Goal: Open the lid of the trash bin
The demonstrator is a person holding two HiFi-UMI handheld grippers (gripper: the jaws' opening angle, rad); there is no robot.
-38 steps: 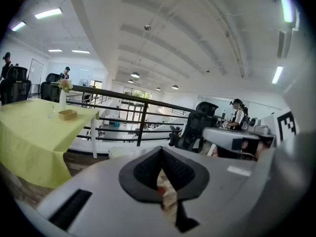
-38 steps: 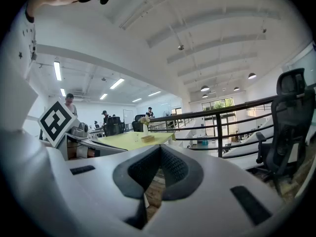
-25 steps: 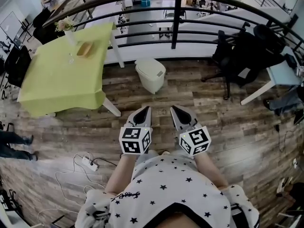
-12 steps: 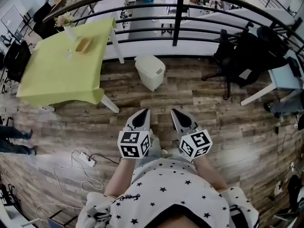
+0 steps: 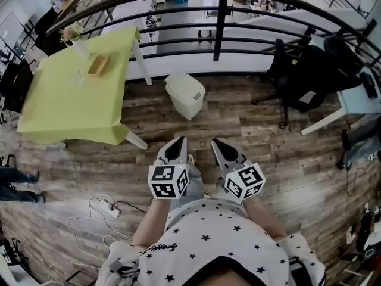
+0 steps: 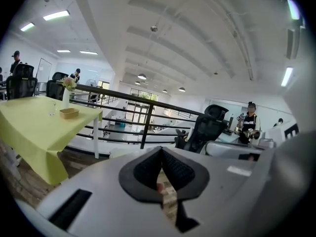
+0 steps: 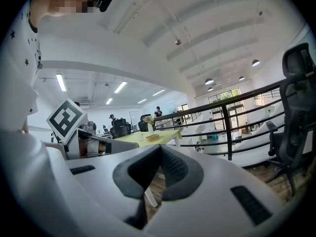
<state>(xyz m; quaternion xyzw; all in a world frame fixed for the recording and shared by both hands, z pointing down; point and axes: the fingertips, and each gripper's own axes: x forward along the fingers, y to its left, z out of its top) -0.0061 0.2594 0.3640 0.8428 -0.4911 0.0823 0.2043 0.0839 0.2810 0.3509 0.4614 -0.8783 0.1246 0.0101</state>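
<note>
**Both grippers shut and empty, bin way out ahead with its lid down**

Head view first. Shows the white trash bin (image 5: 185,94) standing on the wood floor (image 5: 250,136) at the far side, just on the near side of the black railing (image 5: 220,25), with the lid (image 5: 186,83) down. Puts the table with the yellow-green cloth (image 5: 65,100) to the bin's left and a black office chair (image 5: 300,70) off to its right. Has the left gripper (image 5: 180,139) and the right gripper (image 5: 215,142) side by side close to the body, both pointing far, well apart from the bin and touching nothing. Also catches a white power strip (image 5: 109,205) with loose cables on the floor at near left.

Left gripper view next. Jaws pressed together at the tips, nothing pinched between them, just floor planks peeking through the gap lower down. Looks out over the table on the left, the railing in the middle, the chair and a standing person (image 6: 249,125) on the right. Can't say for sure whether the bin shows here.

Right gripper view last. Same deal: tips closed on each other, holding nothing. Has the other gripper's marker cube (image 7: 65,118) at left, the table and railing beyond.
</note>
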